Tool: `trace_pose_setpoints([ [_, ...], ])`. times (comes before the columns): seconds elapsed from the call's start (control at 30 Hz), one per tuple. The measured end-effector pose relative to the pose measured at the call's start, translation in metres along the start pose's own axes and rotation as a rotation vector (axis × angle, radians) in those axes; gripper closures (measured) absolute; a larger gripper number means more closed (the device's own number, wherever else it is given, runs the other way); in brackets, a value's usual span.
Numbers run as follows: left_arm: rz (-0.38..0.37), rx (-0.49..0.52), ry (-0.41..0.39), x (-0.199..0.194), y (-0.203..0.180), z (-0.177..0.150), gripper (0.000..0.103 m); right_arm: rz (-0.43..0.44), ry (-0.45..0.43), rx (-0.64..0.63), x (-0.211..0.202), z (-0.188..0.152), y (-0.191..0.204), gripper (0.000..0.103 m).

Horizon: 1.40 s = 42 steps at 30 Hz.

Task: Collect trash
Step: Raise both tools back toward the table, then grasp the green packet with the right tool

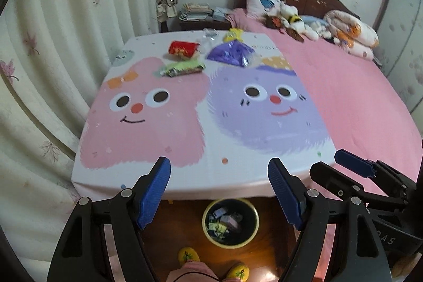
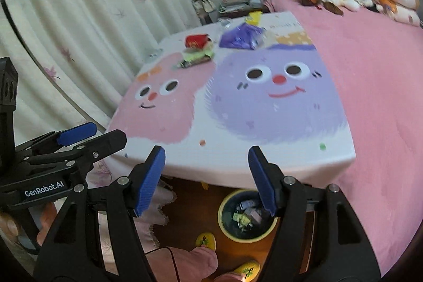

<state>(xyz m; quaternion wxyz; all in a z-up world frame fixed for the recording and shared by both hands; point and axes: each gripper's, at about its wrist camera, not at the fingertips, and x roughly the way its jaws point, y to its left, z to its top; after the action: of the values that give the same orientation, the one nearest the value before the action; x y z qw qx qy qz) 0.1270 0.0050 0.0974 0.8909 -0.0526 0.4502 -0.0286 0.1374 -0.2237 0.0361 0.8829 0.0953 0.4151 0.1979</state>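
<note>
Several wrappers lie at the far end of the cartoon-print table (image 1: 238, 176) (image 2: 330, 155): a red packet (image 1: 183, 49) (image 2: 196, 40), a green wrapper (image 1: 182, 69) (image 2: 196, 58), a purple bag (image 1: 230, 53) (image 2: 241, 38), a yellow wrapper (image 1: 232, 34) (image 2: 253, 17) and clear plastic (image 1: 210, 33) (image 2: 224, 22). A yellow-rimmed trash bin (image 1: 230, 222) (image 2: 247, 216) with several wrappers inside stands on the floor under the near table edge. My left gripper (image 1: 219, 189) is open and empty above the bin. My right gripper (image 2: 206, 179) is open and empty beside it.
A pink bed (image 1: 343, 86) (image 2: 383, 86) adjoins the table on the right, with plush toys and a rolled quilt (image 1: 351, 31) at its head. Curtains (image 1: 53, 44) hang on the left. Feet in yellow slippers (image 1: 188, 255) (image 2: 205, 241) stand by the bin.
</note>
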Motion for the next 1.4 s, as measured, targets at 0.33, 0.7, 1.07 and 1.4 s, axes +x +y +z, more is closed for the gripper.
trace_pose_setpoints([
  [0.33, 0.069, -0.054, -0.023, 0.026, 0.043, 0.050, 0.025, 0.029, -0.020, -0.113, 0.044, 0.058, 0.018, 0.040],
  [0.7, 0.023, -0.014, 0.044, 0.151, 0.134, 0.167, 0.025, -0.040, 0.046, -0.198, 0.183, 0.146, 0.053, 0.039],
  [1.07, 0.007, 0.046, 0.158, 0.294, 0.212, 0.256, 0.025, -0.085, 0.183, -0.256, 0.369, 0.249, 0.061, 0.039],
  [1.4, -0.031, 0.038, 0.220, 0.370, 0.235, 0.285, 0.025, -0.078, 0.355, -0.285, 0.482, 0.265, 0.045, 0.036],
])
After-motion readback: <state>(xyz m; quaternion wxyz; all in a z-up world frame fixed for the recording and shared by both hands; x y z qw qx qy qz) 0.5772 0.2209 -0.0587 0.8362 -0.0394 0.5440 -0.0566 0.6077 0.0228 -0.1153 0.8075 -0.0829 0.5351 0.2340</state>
